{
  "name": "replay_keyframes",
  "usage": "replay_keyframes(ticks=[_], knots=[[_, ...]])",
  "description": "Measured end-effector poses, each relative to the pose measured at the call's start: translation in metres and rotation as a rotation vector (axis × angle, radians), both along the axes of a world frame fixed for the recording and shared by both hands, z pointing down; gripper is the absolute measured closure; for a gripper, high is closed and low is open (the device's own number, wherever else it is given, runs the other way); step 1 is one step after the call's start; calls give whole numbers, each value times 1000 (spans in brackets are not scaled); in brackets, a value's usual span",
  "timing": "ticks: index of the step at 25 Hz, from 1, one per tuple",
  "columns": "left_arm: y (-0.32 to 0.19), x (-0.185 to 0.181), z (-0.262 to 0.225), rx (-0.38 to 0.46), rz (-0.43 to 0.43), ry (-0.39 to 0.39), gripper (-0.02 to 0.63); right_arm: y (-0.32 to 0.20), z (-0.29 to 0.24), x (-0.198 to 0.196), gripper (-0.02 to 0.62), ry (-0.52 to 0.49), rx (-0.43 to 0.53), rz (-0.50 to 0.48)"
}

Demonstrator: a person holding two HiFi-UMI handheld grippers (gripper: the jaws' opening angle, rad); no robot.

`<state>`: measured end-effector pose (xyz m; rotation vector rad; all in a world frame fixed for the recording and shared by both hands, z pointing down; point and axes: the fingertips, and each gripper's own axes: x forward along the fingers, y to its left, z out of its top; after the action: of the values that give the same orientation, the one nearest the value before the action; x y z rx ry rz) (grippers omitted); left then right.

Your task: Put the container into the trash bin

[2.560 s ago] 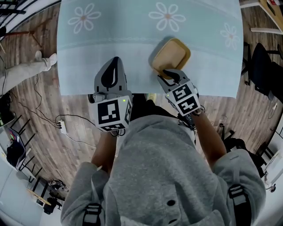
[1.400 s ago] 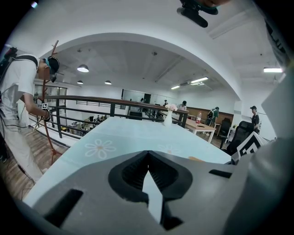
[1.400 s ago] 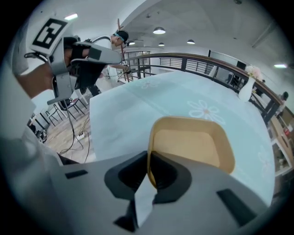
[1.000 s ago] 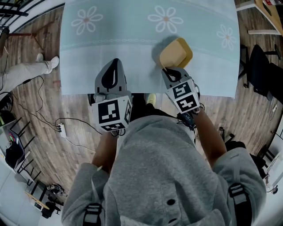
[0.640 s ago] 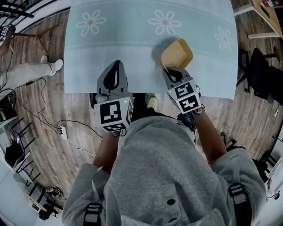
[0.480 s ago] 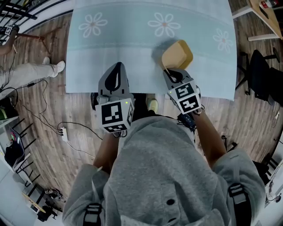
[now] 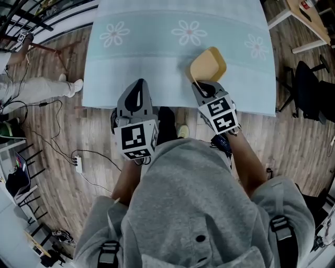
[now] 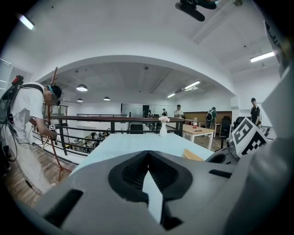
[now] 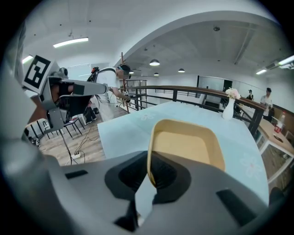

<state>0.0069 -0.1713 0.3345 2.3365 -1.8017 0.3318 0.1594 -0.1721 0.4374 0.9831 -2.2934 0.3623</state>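
The container (image 7: 208, 65) is a shallow tan tray with rounded corners. My right gripper (image 7: 202, 88) is shut on its near rim and holds it tilted above the near edge of the light blue flowered table (image 7: 157, 57). In the right gripper view the container (image 9: 188, 148) stands out ahead of the jaws, and the right gripper (image 9: 149, 170) pinches its rim. My left gripper (image 7: 137, 90) hovers at the table's near edge, left of the container. In its own view the left gripper (image 8: 148, 159) is shut with nothing in it. No trash bin shows in any view.
A person (image 7: 36, 88) stands on the wooden floor to the left, and cables with a power strip (image 7: 78, 163) lie below. A black chair (image 7: 310, 86) is at the right, a wooden table (image 7: 309, 14) beyond it. A white vase (image 9: 228, 109) stands at the table's far end.
The container has come up off the table in my right gripper and now hangs tilted. The table has slid further away in the head view. My left gripper stays shut.
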Motion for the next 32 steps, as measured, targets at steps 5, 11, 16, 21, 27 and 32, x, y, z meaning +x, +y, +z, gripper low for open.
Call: replay_keyframes(ticks=[5,11,16,21,27,32], knots=[[24,-9,-11,31,-35,-9,588,12,-11,6,561,-14,48,5],[50,-12,-20,56,-63,-21,588,28,-24,17,561,-52,73,23],[68,-12,-26,71,-72,-35,588,40,-31,21,561,-79,90,28],[84,-8,-31,78,-79,-47,588,52,-37,25,561,-95,105,29],[100,-7,-33,81,-88,-60,588,63,-38,26,561,-111,110,25],[109,-10,-32,84,-100,-60,588,69,-40,21,561,-119,119,14]])
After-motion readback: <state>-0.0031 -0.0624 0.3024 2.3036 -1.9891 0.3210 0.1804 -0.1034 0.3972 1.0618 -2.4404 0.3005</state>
